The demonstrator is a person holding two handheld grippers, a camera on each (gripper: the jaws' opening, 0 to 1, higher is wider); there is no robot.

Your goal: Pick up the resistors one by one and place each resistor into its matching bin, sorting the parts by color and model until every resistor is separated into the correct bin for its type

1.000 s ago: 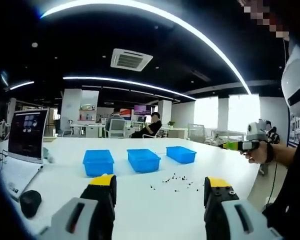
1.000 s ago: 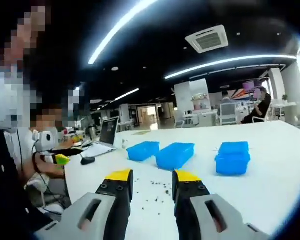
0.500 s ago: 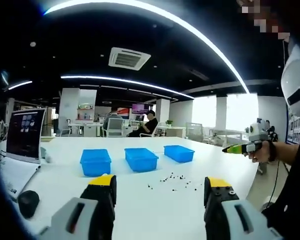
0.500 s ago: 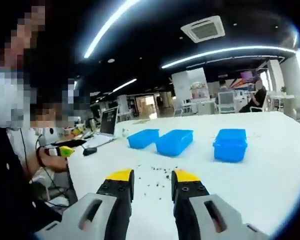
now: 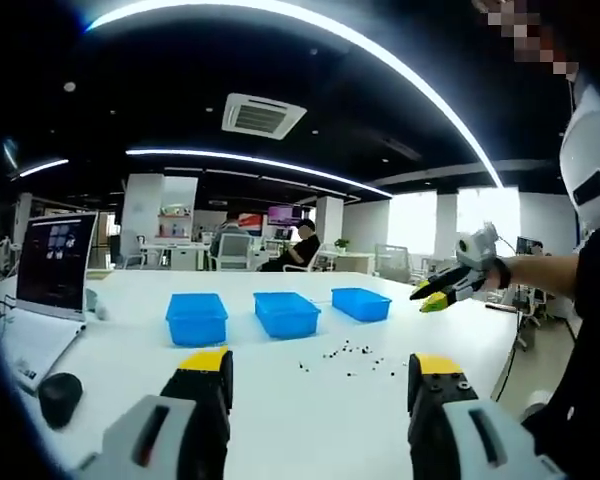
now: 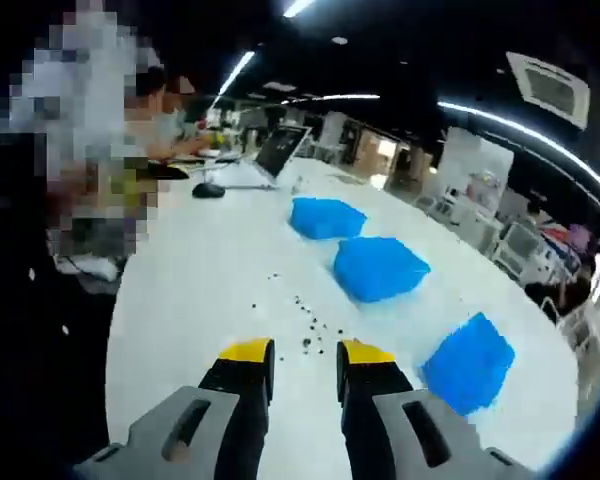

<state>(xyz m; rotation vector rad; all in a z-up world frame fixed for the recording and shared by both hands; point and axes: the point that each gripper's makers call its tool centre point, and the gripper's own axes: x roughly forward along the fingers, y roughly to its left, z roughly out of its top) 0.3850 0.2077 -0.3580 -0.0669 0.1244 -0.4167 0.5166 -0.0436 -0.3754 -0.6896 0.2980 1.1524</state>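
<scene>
White table [image 5: 280, 400]: carrying three blue bins in a row, namely the left bin [image 5: 196, 318], the middle bin [image 5: 286, 314] and the right bin [image 5: 361, 303]. No label or writing is showing on any bin.

Resistors [image 5: 348, 356]: lying loose as small dark specks on the table in front of the middle and right bins, apart from all three; colours and markings are too small to read.

Left gripper [image 5: 320, 372]: hovering above the near table edge, yellow-tipped jaws standing wide apart, holding nothing.

Right gripper [image 6: 305, 352]: hanging over the scatter of resistors, jaws narrow with a small gap and seemingly nothing between them. In the left gripper view it is coming in from the right, held in a hand.

Laptop [image 5: 52, 264]: standing open at the table's left end, screen text unreadable. Mouse [image 5: 58, 397]: lying beside it.
</scene>
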